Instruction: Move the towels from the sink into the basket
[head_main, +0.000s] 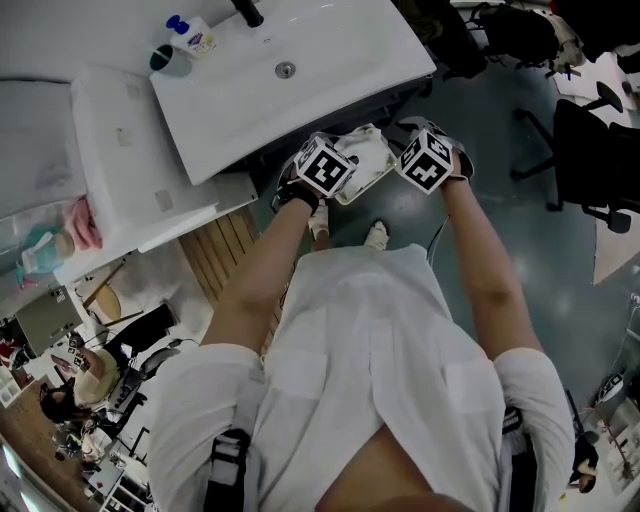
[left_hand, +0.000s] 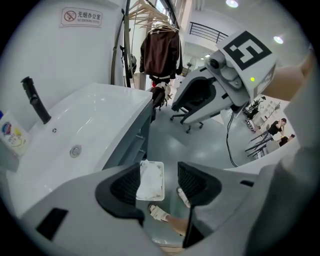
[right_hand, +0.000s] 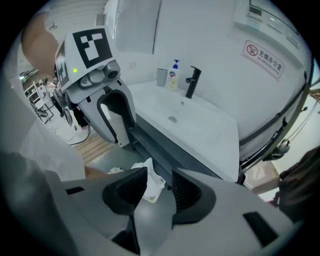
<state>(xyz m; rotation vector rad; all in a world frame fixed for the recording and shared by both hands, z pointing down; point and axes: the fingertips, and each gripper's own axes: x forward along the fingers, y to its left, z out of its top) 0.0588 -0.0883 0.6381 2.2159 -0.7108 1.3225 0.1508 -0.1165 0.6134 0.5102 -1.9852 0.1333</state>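
- Stands square to the white sink (head_main: 300, 100), arms out, with 2 grippers held side by side just past its front edge.
- Holds the left gripper (left_hand: 158, 183) high above the grey floor (head_main: 480, 200), with jaws parted and both pads on nothing.
- Looks straight down through that gap onto the white basket (left_hand: 163, 175), set on the floor just in front of the dark sink cabinet (left_hand: 134, 142).
- Finds a crumpled white towel (left_hand: 149, 180) lying in that basket and filling most of it.
- Holds the right gripper (right_hand: 159, 188) level with the left one, likewise with jaws apart and gripping nothing.
- Catches the same towel from the right gripper view, heaped higher at the end nearer the cabinet.
- Shows 2 sandalled feet (head_main: 376, 235) planted on the floor just beside the basket, on the person's side.
- Spots the black faucet (head_main: 247, 12), a soap bottle (head_main: 195, 38) with a blue pump and a cup (head_main: 170, 60) at the back of the sink, well apart from both grippers.
- Picks out the round drain (head_main: 285, 69) in the bare white basin.
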